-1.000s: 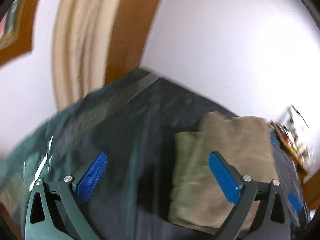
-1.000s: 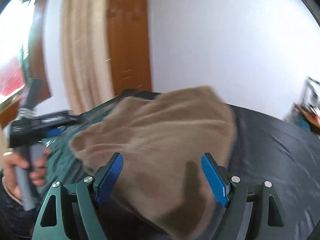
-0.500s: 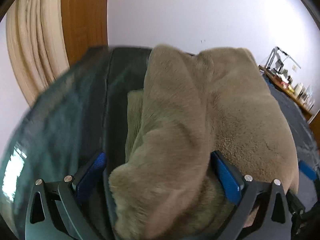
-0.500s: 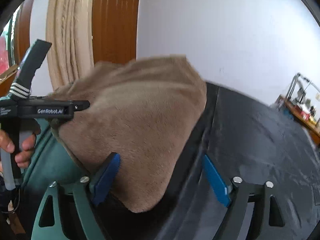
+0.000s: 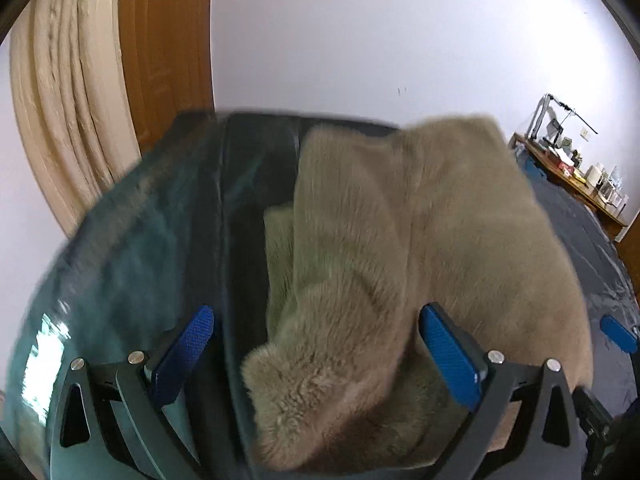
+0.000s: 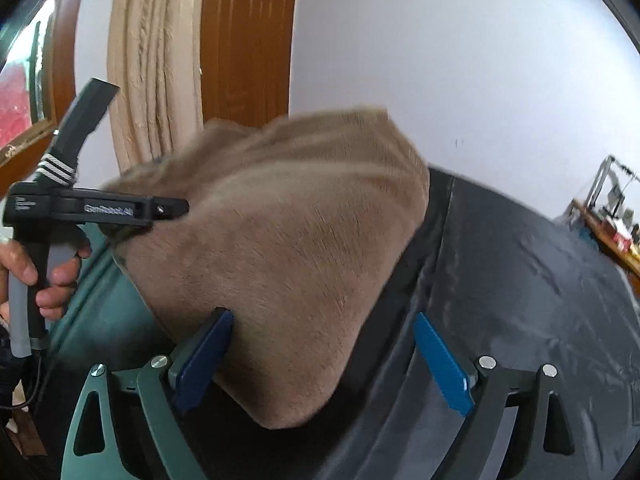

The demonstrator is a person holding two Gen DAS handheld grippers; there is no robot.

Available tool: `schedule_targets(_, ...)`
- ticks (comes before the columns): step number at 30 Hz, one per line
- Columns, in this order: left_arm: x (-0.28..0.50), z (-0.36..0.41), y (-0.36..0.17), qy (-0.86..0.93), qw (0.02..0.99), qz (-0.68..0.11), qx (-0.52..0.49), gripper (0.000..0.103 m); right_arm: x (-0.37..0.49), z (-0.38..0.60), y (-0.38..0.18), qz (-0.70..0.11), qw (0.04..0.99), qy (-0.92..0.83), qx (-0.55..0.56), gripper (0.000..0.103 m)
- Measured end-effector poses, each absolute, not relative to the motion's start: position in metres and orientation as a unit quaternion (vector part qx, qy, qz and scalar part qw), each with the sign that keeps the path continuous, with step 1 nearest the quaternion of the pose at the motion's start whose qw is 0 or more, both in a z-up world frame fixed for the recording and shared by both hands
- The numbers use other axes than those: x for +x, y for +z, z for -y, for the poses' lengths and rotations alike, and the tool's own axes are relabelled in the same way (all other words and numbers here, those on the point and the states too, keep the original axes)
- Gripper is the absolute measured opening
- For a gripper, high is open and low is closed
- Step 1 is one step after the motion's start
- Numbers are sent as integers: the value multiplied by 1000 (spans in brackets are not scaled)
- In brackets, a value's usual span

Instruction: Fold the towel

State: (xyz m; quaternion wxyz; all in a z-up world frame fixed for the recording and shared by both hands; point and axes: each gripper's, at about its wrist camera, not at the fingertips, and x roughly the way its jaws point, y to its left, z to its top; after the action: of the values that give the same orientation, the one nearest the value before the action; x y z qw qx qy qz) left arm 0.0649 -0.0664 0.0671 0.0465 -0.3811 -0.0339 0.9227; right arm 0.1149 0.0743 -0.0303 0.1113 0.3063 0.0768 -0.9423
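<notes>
Looking thru the left wrist view first: the towel (image 5: 400, 280) is filling the centre and right of the frame, lying in bunched layers on the dark cover (image 5: 168, 248), w/ a greener under-layer poking out at centre-left. The left gripper (image 5: 316, 344) is standing wide, blue pads well apart, nothing pinched btwn them; a fluffy corner is sitting low in the gap, nearer the right pad. The right gripper's pad tip is peeking in at the far right edge. Risk here, as I'm judging it — the top layer is looking lumpy and skewed over the under-layer, so any pinch on that corner could be grabbing one ply only, and edges could be ending up misaligned. Pile is thick, so pads may be slipping off.

Right wrist view: towel (image 6: 280, 248) is occupying the centre-left of the frame, humped high, its near corner dipping btwn the fingers of the right gripper (image 6: 320, 356). Those fingers are spread wide too; the left pad is touching or just beside the cloth, not clamping. At left of frame a hand (image 6: 44, 268) is gripping the handle, the left tool held level, its nose at the towel's left edge. Risk — the hump could be slumping sideways toward the cover's edge when nudged.
</notes>
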Motion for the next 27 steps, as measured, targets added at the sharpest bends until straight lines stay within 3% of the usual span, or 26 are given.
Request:
schedule_targets(8, 25, 50, 115, 904, 172, 77, -383, 103, 120, -61, -10, -31, 193, -950, 244, 93)
schedule_targets(11, -14, 45, 96, 877, 186, 86, -435, 103, 110, -54, -22, -29, 209, -943, 259, 93)
schedule_targets(18, -62, 58, 37, 824, 119, 130, -539, 103, 105, -47, -40, -58, 200, -940, 270, 94)
schedule_targets(21, -67, 69, 24, 813, 129, 162, -543, 103, 104, -45, -44, -70, 201, -937, 276, 94)
schedule_targets(27, -65, 65, 20, 822, 130, 147, -535, 103, 105, -48, -43, -73, 202, -936, 279, 94)
